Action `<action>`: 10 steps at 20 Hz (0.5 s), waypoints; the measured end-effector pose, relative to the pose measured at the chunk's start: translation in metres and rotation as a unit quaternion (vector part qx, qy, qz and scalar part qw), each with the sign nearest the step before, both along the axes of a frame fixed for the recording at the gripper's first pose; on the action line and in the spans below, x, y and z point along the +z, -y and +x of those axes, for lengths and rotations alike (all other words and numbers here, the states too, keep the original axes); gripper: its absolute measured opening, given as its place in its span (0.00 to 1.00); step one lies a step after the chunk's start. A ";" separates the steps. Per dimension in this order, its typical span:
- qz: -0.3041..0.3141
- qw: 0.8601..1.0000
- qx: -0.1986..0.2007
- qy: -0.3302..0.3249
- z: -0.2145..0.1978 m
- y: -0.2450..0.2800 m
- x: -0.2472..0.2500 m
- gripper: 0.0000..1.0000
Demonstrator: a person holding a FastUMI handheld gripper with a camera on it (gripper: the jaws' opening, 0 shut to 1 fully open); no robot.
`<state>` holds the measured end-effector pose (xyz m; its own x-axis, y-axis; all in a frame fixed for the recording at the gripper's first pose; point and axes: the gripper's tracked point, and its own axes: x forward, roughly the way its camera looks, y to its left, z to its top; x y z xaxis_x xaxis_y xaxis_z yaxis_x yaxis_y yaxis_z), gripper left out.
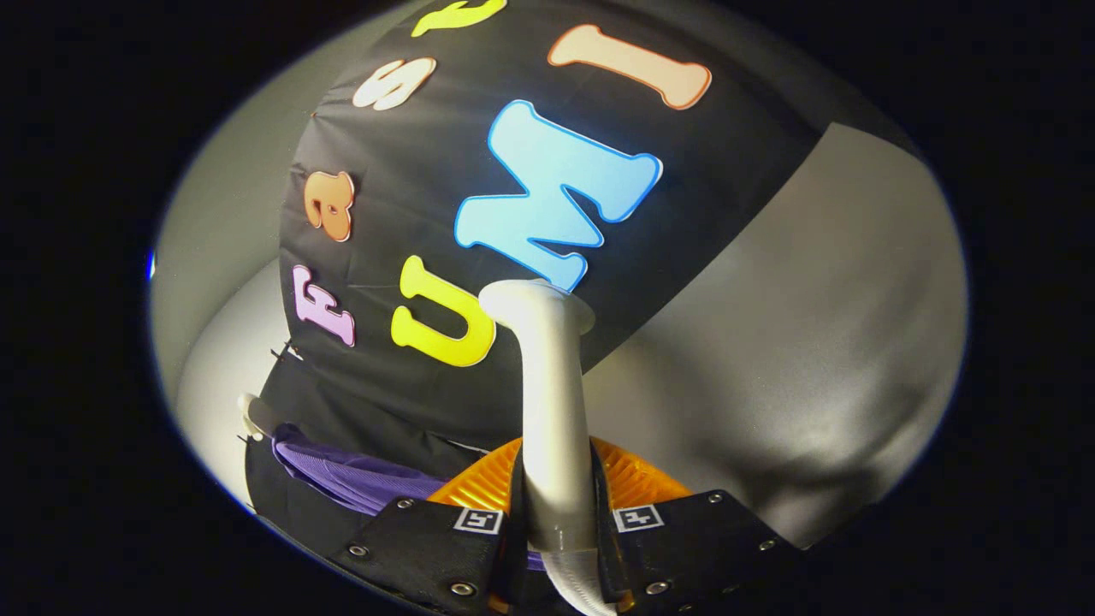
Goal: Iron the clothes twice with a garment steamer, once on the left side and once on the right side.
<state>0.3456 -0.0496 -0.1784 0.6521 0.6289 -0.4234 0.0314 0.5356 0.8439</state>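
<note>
My gripper (pixel 556 522) is shut on the handle of the garment steamer (pixel 552 411), a pale grey-white wand that rises from between the fingers and ends in a rounded head beyond them. Both fingers press on the handle from the two sides. To the left of the fingers and lower down hangs a purple garment (pixel 359 475) on a white hanger (pixel 255 417) against the black cloth wall. The steamer head stands well above the garment and apart from it. The whole view is tilted.
The black cloth wall (pixel 428 171) stands straight ahead. A plain grey booth wall (pixel 813 342) runs to the right of it, and a pale wall (pixel 222 214) shows to its left.
</note>
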 end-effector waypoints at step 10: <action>-0.092 0.990 -0.055 0.093 -0.117 -0.041 0.093 0.33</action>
